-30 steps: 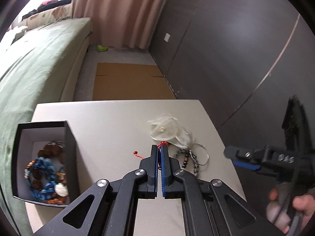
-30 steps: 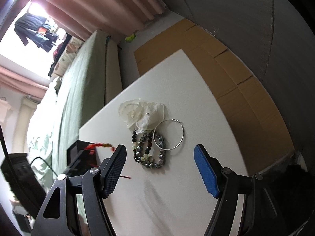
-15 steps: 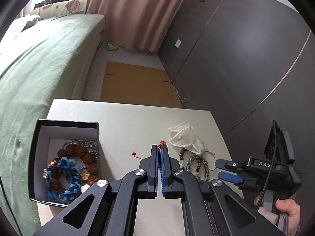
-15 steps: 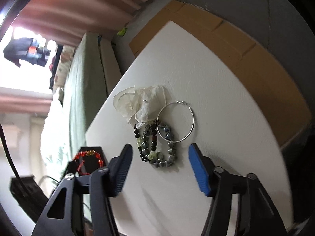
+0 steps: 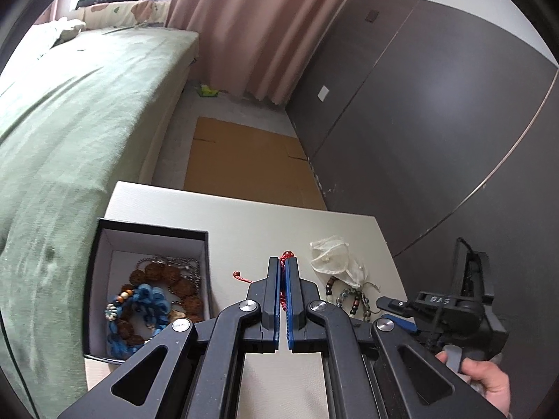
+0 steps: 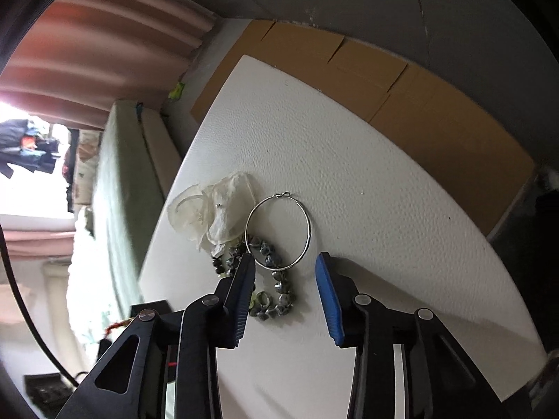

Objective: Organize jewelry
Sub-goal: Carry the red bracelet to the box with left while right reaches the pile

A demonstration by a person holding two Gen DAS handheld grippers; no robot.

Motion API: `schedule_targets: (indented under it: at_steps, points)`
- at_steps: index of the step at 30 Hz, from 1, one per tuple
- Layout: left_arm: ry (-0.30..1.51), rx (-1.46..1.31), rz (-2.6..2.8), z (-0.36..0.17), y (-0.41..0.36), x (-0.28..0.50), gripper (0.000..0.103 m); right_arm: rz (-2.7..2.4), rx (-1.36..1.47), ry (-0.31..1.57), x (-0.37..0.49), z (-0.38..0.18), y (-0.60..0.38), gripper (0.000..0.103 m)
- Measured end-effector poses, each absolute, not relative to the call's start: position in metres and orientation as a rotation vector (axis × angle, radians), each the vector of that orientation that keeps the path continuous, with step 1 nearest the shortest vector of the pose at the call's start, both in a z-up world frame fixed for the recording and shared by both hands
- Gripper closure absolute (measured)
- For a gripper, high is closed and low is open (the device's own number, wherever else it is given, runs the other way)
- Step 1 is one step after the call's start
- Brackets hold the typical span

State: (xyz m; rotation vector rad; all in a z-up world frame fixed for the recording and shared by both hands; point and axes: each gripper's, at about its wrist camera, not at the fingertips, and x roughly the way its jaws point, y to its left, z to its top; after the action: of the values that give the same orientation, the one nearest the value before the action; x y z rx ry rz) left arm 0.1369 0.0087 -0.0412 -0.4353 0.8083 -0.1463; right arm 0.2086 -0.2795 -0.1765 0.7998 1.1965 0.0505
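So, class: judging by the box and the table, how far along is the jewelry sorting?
Done: several bracelets already lie in the black box. In hand: the left gripper is shut on a red cord bracelet; the right gripper is closing around the grey bead bracelet, not yet pinching it. Left: the silver hoop and white pouch on the table.

bed (image 5: 70,111): green cover, left of table | curtain (image 5: 251,28): pink, full length | cardboard (image 5: 244,164): flat on floor beyond table | wardrobe (image 5: 436,111): dark panels, right
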Motion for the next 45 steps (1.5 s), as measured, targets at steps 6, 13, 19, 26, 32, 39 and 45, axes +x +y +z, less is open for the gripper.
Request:
schedule_targets:
  at_steps: [6,13,19,26,32,39,45]
  points:
    - [0.783,-0.484,-0.141,-0.032,0.033,0.128,0.101,-0.094,0.615,1.178,0.212,-0.166,-0.255,0.077]
    - [0.754,-0.542,-0.131,-0.024,0.060,0.118,0.101,-0.235,0.513,1.124,0.216,-0.156,-0.237,0.078]
    - [0.729,-0.587,-0.122,-0.017,0.086,0.109,0.101,-0.310,0.386,1.098,0.222,-0.150,-0.216,0.078]
    - [0.702,-0.622,-0.104,-0.009,0.105,0.099,0.101,-0.277,0.309,1.085,0.221,-0.145,-0.217,0.099]
    - [0.690,-0.624,-0.095,-0.005,0.108,0.096,0.101,-0.135,0.507,1.114,0.211,-0.151,-0.252,0.101]
    - [0.686,-0.611,-0.083,-0.007,0.108,0.098,0.101,-0.009,0.604,1.072,0.203,-0.137,-0.256,0.101]
    - [0.702,-0.600,-0.076,-0.011,0.103,0.102,0.101,0.019,0.536,1.081,0.206,-0.125,-0.252,0.099]
